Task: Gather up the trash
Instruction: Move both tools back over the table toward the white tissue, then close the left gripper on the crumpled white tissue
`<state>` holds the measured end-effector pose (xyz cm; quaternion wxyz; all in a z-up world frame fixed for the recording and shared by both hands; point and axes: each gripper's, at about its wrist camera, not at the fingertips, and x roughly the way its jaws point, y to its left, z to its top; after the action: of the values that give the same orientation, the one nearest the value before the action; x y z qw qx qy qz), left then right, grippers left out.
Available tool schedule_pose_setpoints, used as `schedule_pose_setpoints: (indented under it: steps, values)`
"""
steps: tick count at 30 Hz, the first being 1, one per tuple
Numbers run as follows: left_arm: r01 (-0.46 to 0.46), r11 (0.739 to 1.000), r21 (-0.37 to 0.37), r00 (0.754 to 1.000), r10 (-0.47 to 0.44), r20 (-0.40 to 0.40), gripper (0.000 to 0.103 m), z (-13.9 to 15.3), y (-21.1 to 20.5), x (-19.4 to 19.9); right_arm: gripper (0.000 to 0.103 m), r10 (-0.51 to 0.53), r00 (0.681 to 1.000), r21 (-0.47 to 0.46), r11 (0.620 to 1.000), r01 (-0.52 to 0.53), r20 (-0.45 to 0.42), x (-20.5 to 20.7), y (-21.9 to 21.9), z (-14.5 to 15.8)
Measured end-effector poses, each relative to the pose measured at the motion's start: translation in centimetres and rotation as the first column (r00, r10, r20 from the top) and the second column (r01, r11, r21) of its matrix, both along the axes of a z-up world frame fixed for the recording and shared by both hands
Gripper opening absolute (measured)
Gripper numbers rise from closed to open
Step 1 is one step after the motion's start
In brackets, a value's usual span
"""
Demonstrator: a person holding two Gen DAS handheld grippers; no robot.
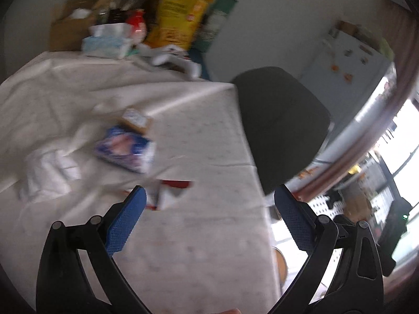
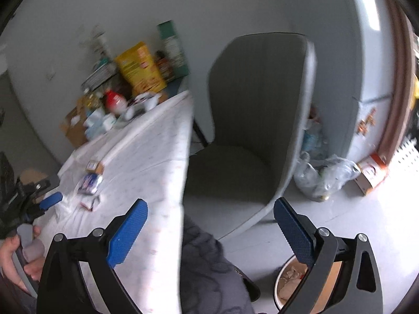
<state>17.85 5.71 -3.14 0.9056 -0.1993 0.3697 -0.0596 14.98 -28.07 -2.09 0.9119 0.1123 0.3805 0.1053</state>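
Trash lies on the white tablecloth (image 1: 199, 136): a red and white wrapper (image 1: 170, 195), a blue and white packet (image 1: 125, 151), a small brown and white box (image 1: 136, 119) and crumpled white paper (image 1: 47, 178). My left gripper (image 1: 212, 193) is open and empty, just above the red and white wrapper. It also shows in the right wrist view (image 2: 52, 200) over the table. My right gripper (image 2: 210, 204) is open and empty, held over the table's right edge. A round bin (image 2: 290, 282) with crumpled paper stands on the floor below it.
A grey chair (image 2: 256, 120) stands close to the table's right side. Boxes, a yellow bag (image 1: 178, 18) and a green carton (image 1: 217, 18) crowd the table's far end. A plastic bag (image 2: 322, 175) and an orange and white box (image 2: 371, 172) lie on the floor by the fridge (image 1: 348, 62).
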Motion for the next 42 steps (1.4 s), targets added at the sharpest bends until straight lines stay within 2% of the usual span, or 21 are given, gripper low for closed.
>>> schedule_pose_setpoints:
  steps: [6,13,23,27,28,29,30,31,32,34,36,39,42]
  values:
    - [-0.118,0.993,-0.001,0.993,0.118,-0.028,0.097,-1.4,4.9,-1.0,0.093,0.086,0.996,-0.022,0.996,-0.085,0.004,1.1,4.8,0.6]
    - [-0.240,0.969,0.052,0.965,0.244,-0.094,0.097,-3.2,9.3,-1.0,0.093,0.182,0.983,-0.041,0.982,-0.183,-0.017,2.1,10.0,0.8]
    - [-0.309,0.942,0.133,0.931,0.328,-0.159,0.097,-6.5,12.1,-0.3,0.093,0.288,0.957,-0.076,0.954,-0.290,-0.031,2.2,15.7,0.4]
    - [-0.315,0.940,0.135,0.934,0.332,-0.134,0.095,-6.9,12.0,-0.3,0.093,0.311,0.949,-0.092,0.945,-0.314,-0.049,2.4,16.9,-0.1]
    - [-0.318,0.940,0.121,0.935,0.333,-0.125,0.091,-6.8,12.2,-0.5,0.093,0.313,0.948,-0.096,0.943,-0.317,-0.055,2.5,17.2,-0.3]
    - [-0.327,0.938,0.117,0.933,0.340,-0.120,0.078,-6.7,12.4,-0.7,0.093,0.316,0.947,-0.100,0.942,-0.321,-0.063,2.6,17.5,-0.6]
    - [-0.338,0.934,0.115,0.929,0.351,-0.119,0.056,-6.7,12.8,-1.0,0.093,0.321,0.944,-0.104,0.939,-0.327,-0.072,2.7,17.9,-0.8]
    - [-0.342,0.935,0.097,0.928,0.352,-0.123,0.040,-6.7,13.1,-1.1,0.093,0.327,0.942,-0.107,0.937,-0.333,-0.077,2.8,18.3,-0.9]
    - [-0.338,0.940,0.048,0.930,0.341,-0.139,0.011,-7.0,13.7,-1.3,0.093,0.332,0.940,-0.110,0.934,-0.339,-0.079,2.8,18.6,-1.1]
    - [-0.331,0.943,0.001,0.936,0.329,-0.129,0.006,-7.0,14.2,-1.8,0.093,0.349,0.933,-0.119,0.926,-0.358,-0.087,2.7,19.7,-1.2]
    - [-0.334,0.943,0.012,0.938,0.334,-0.093,0.006,-6.4,14.1,-2.7,0.093,0.371,0.924,-0.124,0.916,-0.381,-0.096,2.7,21.0,-1.2]
    - [-0.309,0.951,-0.023,0.949,0.307,-0.073,0.006,-5.9,14.1,-3.2,0.093,0.404,0.909,-0.146,0.897,-0.416,-0.105,2.5,23.1,-1.6]
    - [-0.312,0.950,-0.020,0.949,0.310,-0.059,0.006,-5.4,14.3,-3.9,0.094,0.429,0.895,-0.166,0.880,-0.444,-0.118,2.6,25.1,-2.3]
